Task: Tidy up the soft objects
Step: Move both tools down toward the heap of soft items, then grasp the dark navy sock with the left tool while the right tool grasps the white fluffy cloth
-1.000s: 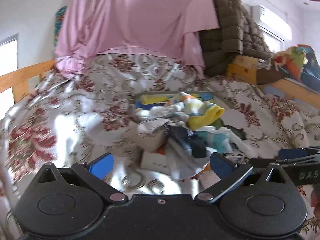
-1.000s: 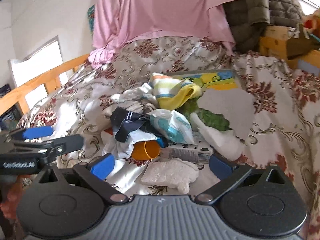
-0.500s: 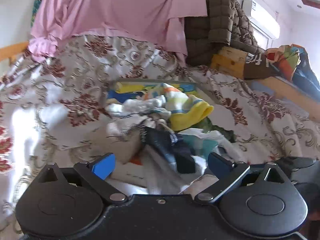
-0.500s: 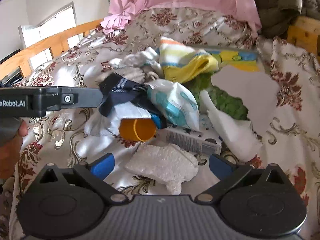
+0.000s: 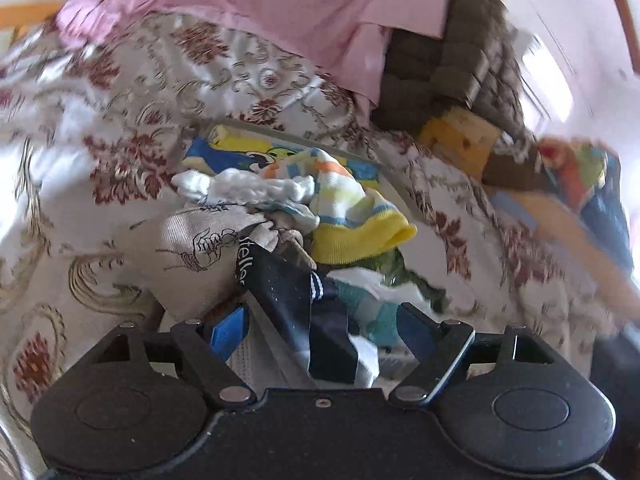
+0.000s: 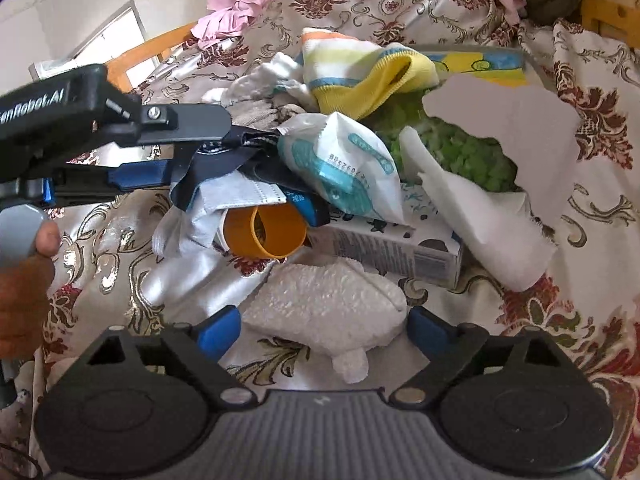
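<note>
A pile of soft things lies on the flowered bedspread (image 6: 580, 320). My left gripper (image 5: 322, 330) straddles a navy sock (image 5: 296, 300) with white stripes. Its jaws are closing, and the blue pads (image 5: 228, 332) stand clear of the sock. In the right wrist view the left gripper (image 6: 200, 146) reaches in from the left around that navy sock (image 6: 216, 164). My right gripper (image 6: 324, 332) is low over a white fluffy piece (image 6: 324, 308) that lies between its closing jaws; the pads are near its edges. A striped sock with a yellow cuff (image 6: 360, 68) tops the pile.
Around the pile lie a tissue pack (image 6: 344, 160), an orange cup (image 6: 264, 232), a small carton (image 6: 400, 248), a face mask (image 6: 240, 196), a green cloth (image 6: 460, 148), a white cloth (image 6: 480, 220) and a picture book (image 5: 240, 152). A pink sheet (image 5: 280, 0) and brown quilt (image 5: 448, 64) stand behind.
Both grippers have come down and closer to the pile. The left one has slid in over the navy sock, the right one over the white fluffy piece. Both jaws have narrowed a little.
</note>
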A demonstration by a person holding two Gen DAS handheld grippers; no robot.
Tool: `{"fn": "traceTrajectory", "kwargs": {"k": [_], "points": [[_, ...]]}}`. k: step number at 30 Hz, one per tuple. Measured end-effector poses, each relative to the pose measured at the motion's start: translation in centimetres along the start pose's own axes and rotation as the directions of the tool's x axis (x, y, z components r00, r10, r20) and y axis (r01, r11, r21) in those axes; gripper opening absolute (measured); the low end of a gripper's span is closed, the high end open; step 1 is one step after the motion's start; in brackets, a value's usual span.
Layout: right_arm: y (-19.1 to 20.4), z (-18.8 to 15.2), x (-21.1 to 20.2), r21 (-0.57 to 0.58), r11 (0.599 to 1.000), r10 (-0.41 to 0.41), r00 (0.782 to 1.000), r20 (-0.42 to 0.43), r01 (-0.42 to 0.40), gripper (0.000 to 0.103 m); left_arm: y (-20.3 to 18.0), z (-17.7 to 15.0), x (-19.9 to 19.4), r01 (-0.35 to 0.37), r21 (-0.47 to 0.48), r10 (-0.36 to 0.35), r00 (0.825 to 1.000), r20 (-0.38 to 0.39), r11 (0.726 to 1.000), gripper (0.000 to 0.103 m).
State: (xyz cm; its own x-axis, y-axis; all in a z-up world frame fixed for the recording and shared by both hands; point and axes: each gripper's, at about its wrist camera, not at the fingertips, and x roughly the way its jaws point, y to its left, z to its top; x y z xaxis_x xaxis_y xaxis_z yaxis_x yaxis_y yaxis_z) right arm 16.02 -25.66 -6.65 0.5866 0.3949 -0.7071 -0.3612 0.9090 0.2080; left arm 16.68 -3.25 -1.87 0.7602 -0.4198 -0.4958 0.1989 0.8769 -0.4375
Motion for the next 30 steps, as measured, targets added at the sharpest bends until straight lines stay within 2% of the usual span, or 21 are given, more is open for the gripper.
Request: {"fn": "traceTrajectory", "kwargs": {"k": [2, 4, 5, 7, 12, 15, 21, 30], "points": [[-0.4, 0.0, 0.2, 0.026, 0.999, 0.019, 1.000, 0.001, -0.019, 0.092, 0.4, 0.1, 0.2, 0.020, -0.067, -0.020, 1.000, -0.002, 0.998, 0.074], [-0.8, 0.0, 0.1, 0.050, 0.998, 0.040, 0.999, 0.011, -0.040, 0.090, 0.5, 0.1, 0.4, 0.019, -0.098, -0.019, 1.000, 0.002, 0.995, 0.062], [-1.0, 0.0, 0.0, 0.062, 0.997, 0.051, 0.999, 0.016, -0.052, 0.088, 0.4, 0.2, 0.4, 0.017, -0.104, -0.017, 1.000, 0.006, 0.994, 0.059], [-1.2, 0.1, -0.2, 0.081, 0.994, 0.069, 0.997, 0.025, -0.071, 0.087, 0.3, 0.2, 0.4, 0.014, -0.103, -0.013, 1.000, 0.013, 0.995, 0.046], [-1.5, 0.2, -0.3, 0.091, 0.994, 0.052, 0.998, 0.022, -0.054, 0.086, -0.3, 0.2, 0.2, 0.023, -0.080, -0.021, 0.999, 0.029, 0.996, 0.031], [-1.7, 0.1, -0.3, 0.102, 0.995, 0.013, 1.000, 0.011, -0.014, 0.086, -1.1, 0.0, -0.1, 0.017, -0.035, -0.015, 0.999, 0.049, 0.999, 0.031], [-1.6, -0.3, -0.3, 0.097, 0.995, 0.013, 1.000, -0.007, -0.013, 0.089, -2.1, 0.0, -0.5, 0.002, 0.042, -0.005, 0.998, 0.062, 0.999, 0.033], [-1.2, -0.1, -0.3, 0.139, 0.985, 0.105, 0.994, 0.002, -0.104, 0.088, -0.7, 0.2, 1.0, -0.013, -0.049, 0.013, 1.000, 0.006, 0.999, 0.036]]}}
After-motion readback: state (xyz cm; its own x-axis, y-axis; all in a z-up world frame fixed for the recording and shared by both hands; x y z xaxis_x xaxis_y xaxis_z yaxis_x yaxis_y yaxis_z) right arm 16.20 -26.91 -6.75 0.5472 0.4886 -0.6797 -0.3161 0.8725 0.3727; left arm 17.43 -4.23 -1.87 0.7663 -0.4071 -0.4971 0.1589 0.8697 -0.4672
